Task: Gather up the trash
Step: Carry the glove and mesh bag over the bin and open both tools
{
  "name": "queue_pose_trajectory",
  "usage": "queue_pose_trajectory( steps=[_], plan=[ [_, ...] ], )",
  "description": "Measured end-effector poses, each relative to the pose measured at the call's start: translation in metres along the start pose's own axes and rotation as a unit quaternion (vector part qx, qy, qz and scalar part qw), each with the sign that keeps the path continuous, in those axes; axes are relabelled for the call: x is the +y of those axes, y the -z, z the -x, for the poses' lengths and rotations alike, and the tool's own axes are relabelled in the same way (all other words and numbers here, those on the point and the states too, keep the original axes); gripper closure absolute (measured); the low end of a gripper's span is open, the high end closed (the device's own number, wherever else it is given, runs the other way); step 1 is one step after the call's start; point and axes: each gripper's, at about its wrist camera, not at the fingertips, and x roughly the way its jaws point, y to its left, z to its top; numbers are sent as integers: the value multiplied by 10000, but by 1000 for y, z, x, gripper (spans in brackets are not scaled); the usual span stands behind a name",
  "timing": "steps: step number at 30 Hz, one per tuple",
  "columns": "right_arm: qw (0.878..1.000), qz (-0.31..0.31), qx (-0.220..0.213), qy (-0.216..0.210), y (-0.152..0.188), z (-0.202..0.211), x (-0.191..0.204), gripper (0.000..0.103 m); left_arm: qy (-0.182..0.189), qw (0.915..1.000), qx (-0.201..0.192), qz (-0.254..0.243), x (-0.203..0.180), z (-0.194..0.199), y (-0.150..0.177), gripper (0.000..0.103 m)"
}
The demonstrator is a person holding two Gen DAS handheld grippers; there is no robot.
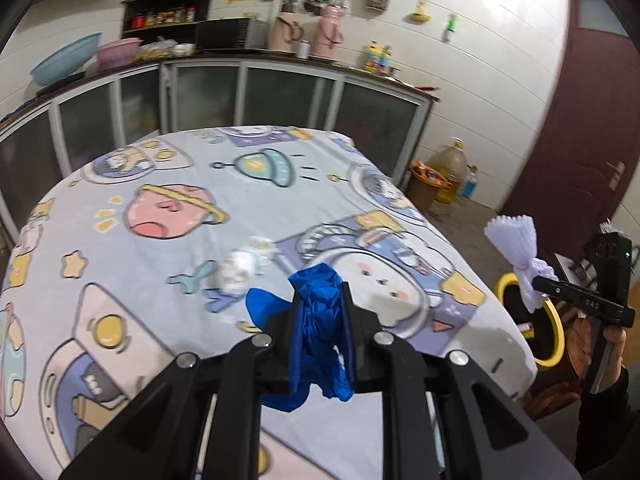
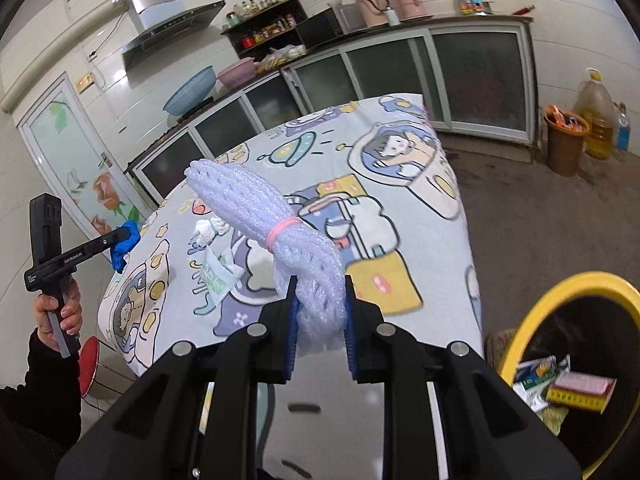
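Table: filled the centre of both views, covered by a pale cloth printed with cartoon astronauts, planets and saucers.

Bin: black with a yellow rim, on the floor off the table's edge at the lower right of the right wrist view; packets and a pink box lay inside. In the left wrist view its rim showed at the right edge, below the right gripper.

Left gripper: at the lower centre of its own view, jaws closed tight on a crumpled blue glove, which bulged above the fingers and hung below them. In the right wrist view it appeared at the left edge, held in a hand with a dark sleeve.

Right gripper: at the lower centre of its own view, jaws pressed on the lower end of a white foam net bundle tied with a pink rubber band; the bundle stuck up and away toward the upper left.

Crumpled white tissue: on the cloth, just beyond the blue glove in the left wrist view.

Torn green-printed wrapper: flat on the cloth, left of the foam bundle in the right wrist view.
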Motion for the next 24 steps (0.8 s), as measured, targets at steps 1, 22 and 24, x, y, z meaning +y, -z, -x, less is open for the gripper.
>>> queue_pose_trajectory(
  steps=[1,22,24],
  plan=[
    [10000,-64,-30,24,4,5,-4,84,92,9999,28,-74,-10,-4,0,88],
    [9867,-944,-782,1072,53,115,-91,84,1572,9766,267,-1446,-203,-72,-22,88],
    [9837,-1069,-850,1173,59,125,-102,84,1699,9732,297,-1522,-220,-79,-24,88]
  ],
)
